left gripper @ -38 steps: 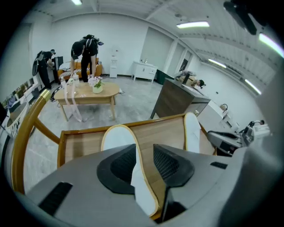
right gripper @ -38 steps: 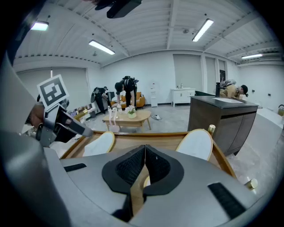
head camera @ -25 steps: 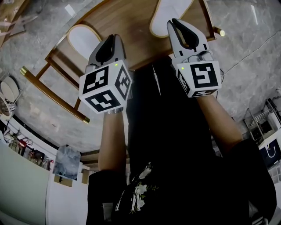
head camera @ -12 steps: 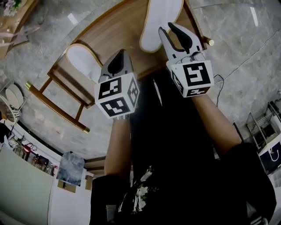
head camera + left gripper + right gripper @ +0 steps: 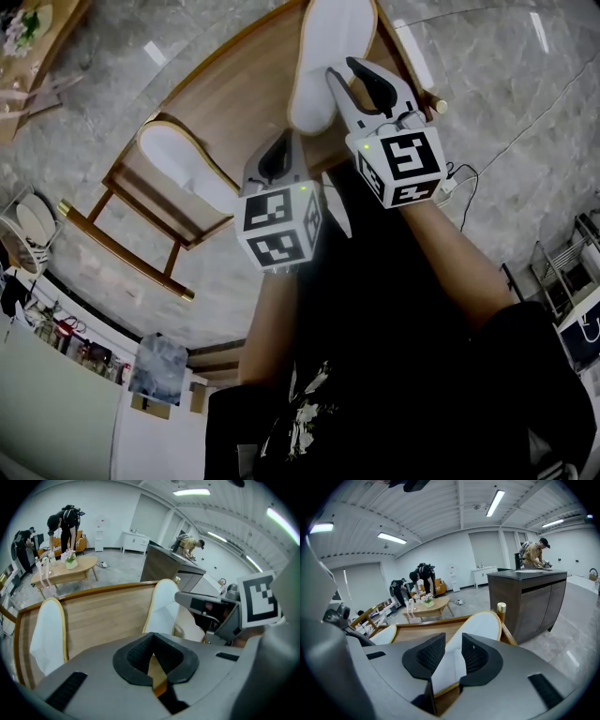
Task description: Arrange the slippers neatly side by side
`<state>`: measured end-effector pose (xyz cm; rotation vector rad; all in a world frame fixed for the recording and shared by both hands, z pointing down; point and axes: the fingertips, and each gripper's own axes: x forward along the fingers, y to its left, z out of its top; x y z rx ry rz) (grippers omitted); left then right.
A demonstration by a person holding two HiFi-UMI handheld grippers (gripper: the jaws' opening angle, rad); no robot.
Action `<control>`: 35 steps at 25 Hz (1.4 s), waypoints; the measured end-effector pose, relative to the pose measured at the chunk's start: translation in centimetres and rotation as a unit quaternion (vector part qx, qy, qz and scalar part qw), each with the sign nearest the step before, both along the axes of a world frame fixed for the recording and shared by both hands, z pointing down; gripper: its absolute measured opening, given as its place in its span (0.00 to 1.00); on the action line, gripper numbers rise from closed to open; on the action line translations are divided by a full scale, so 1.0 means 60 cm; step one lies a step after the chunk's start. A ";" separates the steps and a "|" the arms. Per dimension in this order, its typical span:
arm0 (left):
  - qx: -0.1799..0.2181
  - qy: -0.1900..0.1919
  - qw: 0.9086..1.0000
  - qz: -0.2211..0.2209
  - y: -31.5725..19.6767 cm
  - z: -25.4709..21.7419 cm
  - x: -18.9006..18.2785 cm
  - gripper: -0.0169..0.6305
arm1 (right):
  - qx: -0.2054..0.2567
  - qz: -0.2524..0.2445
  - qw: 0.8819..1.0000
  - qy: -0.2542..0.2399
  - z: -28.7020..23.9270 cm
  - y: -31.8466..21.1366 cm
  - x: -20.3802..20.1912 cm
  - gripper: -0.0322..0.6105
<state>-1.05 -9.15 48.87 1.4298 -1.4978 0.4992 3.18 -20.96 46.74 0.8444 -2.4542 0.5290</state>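
Observation:
Two white slippers with tan edging lie on a wooden table [image 5: 248,80], set apart and at different angles. The left slipper [image 5: 183,161] is near the table's left edge; the right slipper [image 5: 333,47] is at the far right. My left gripper [image 5: 277,148] hovers at the table's near edge between them, shut with nothing in it. My right gripper [image 5: 340,73] is open above the right slipper's near end. In the right gripper view the right slipper [image 5: 480,625] shows through the gap of the right gripper [image 5: 452,656]. The left gripper view shows both slippers [image 5: 49,630] [image 5: 164,609].
The table has gold-capped legs [image 5: 438,106] and stands on a grey marble floor with a cable [image 5: 525,122]. Farther off are a low coffee table with flowers [image 5: 65,569], a dark counter [image 5: 525,597] and people standing in the room.
My left gripper has shut and moved right, toward the middle of the table's near edge. My right gripper has shifted left, closer over the right slipper.

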 end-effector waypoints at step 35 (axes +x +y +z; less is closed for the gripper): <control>0.006 -0.012 0.996 -0.088 0.077 -0.002 -0.063 0.03 | -0.016 -0.072 0.997 -0.029 -0.063 0.047 -0.069 0.07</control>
